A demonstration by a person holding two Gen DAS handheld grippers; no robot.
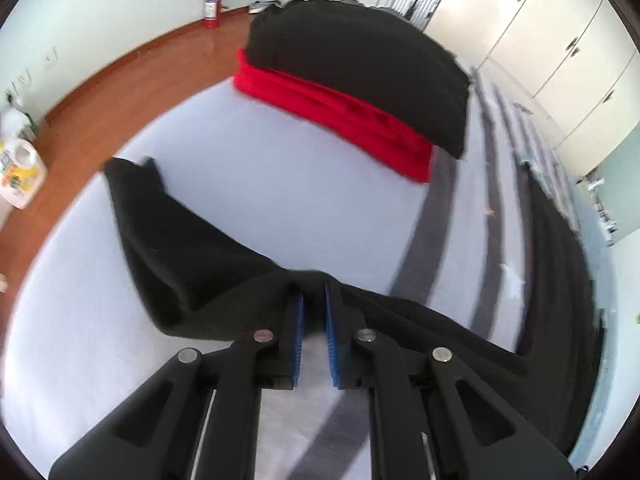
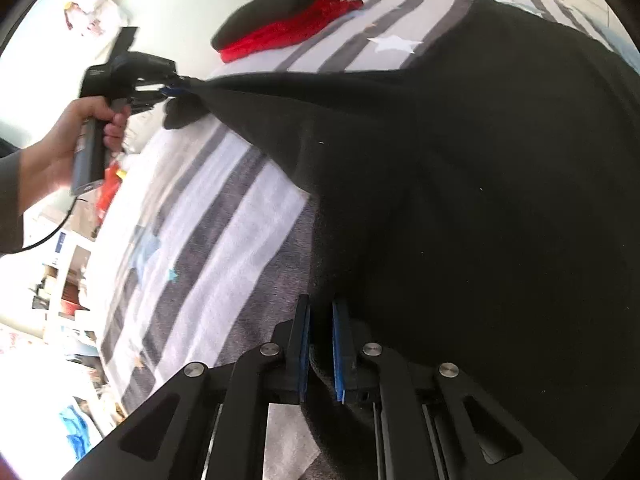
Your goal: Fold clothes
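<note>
A black garment (image 2: pixel 460 184) is stretched above the striped bed (image 2: pixel 208 216) between both grippers. My left gripper (image 1: pixel 314 300) is shut on one edge of the black garment (image 1: pixel 192 256), whose sleeve hangs to the left over the sheet. In the right wrist view the left gripper (image 2: pixel 170 90) appears at upper left, held by a hand (image 2: pixel 72 140), pinching the cloth's far corner. My right gripper (image 2: pixel 320 312) is shut on the near edge of the garment, with cloth between its blue pads.
A folded stack, black garment (image 1: pixel 360 68) on red garment (image 1: pixel 340 120), lies on the bed's far side. A fire extinguisher (image 1: pixel 212 4) stands on the wooden floor (image 1: pixel 100 92). White wardrobes (image 1: pixel 540 40) line the right wall. A detergent jug (image 1: pixel 20 176) sits at left.
</note>
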